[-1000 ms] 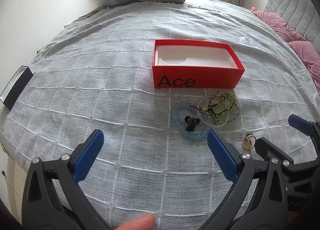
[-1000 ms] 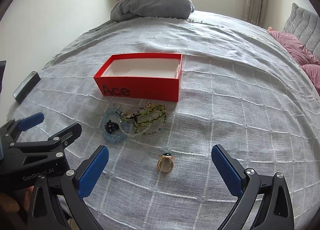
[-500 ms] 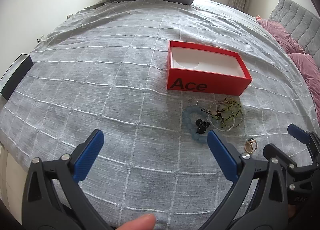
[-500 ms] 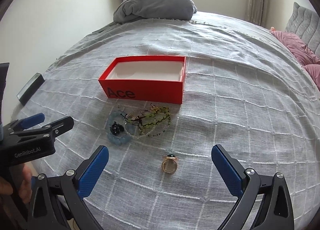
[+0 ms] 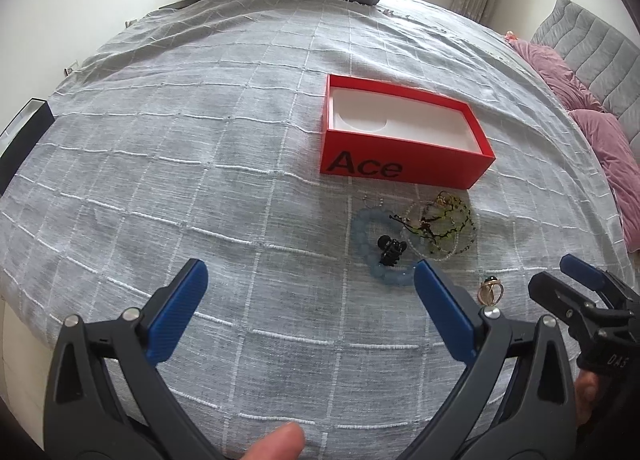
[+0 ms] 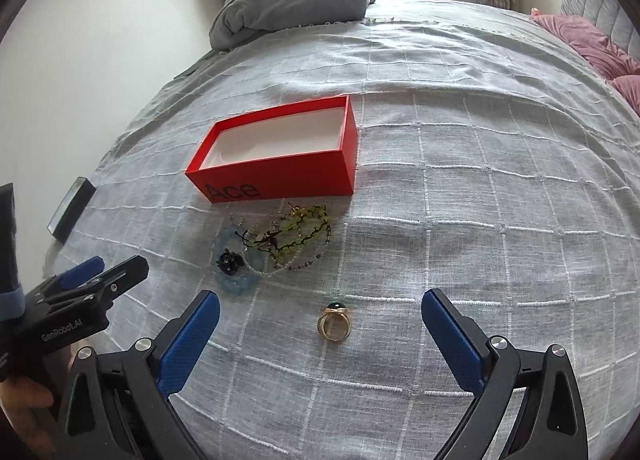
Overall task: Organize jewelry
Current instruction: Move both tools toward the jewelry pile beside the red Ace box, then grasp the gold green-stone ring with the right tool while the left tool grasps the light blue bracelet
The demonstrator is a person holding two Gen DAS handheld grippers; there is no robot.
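Looking along the left gripper (image 5: 310, 300), its two blue pads stand wide apart over bare bedspread (image 5: 160, 140) with nothing between them. Ahead and to the right of that gripper sits the red box (image 5: 404, 170), open-topped, its white interior showing no jewelry. Between the box and the gripper, just off the right pad, lies the pale blue bead bracelet (image 5: 362, 236) with a small black clip (image 5: 390, 250) resting on it; a tangle of green and clear beaded strands (image 5: 444, 226) touches the bracelet on its far right side. A gold ring (image 5: 491, 291) lies apart from that cluster, further right, close to the tip of the right gripper (image 5: 576, 280), which enters from the right edge.

From the right wrist view, the right gripper (image 6: 320, 336) is likewise spread open and holding nothing. The gold ring (image 6: 335, 322), with a dark green stone, lies on the bedspread directly between and just ahead of its pads, not touched by either. The bracelet (image 6: 236, 280), clip (image 6: 230, 260) and beaded strands (image 6: 288, 238) lie further ahead to the left, just short of the box (image 6: 280, 176), whose interior again appears empty.

Assessment: no item has yet been placed. Every visible piece remains on the bed, outside the box. The ring appears to be the first candidate for pickup; the tangled strands will likely need the most care.
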